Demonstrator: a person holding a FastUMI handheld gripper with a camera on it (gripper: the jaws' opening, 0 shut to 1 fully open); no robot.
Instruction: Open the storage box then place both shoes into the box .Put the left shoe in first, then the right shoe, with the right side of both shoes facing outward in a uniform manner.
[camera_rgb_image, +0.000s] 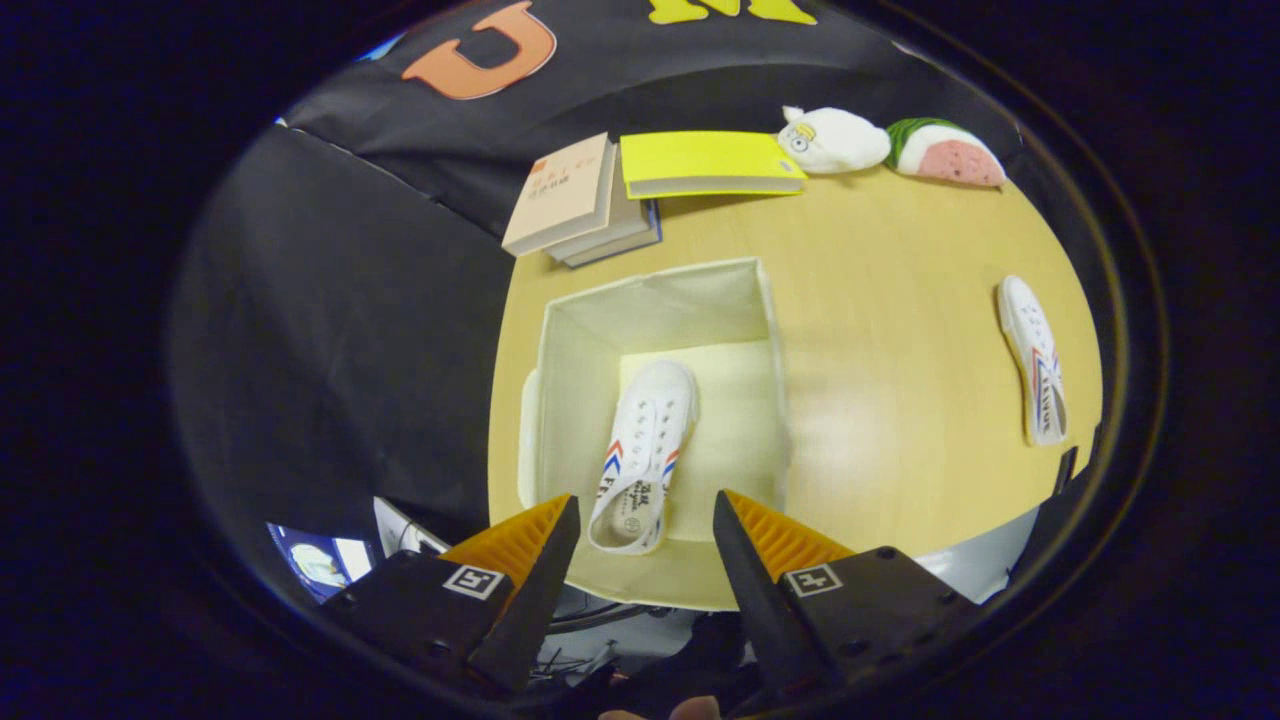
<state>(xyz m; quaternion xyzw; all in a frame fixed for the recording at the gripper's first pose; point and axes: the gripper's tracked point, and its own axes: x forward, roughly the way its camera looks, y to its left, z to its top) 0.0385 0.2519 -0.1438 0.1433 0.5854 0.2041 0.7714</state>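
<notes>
Book stack (575, 205) at table's far-left edge. Open storage box (560, 400) near left edge holds one white shoe (645, 450). Gripper (645, 525) spread, empty, above box. Bare tabletop (890, 400) between box and second shoe (1035, 365), near right edge.

Overhead light, moderately bright; soft glare patch on pale wooden surface (860, 440) beside open cream fabric box (762, 330). Box interior evenly lit, faint shadows along walls. Strong fisheye bending toward rim; edges dim, slightly soft. Centre sharp.
</notes>
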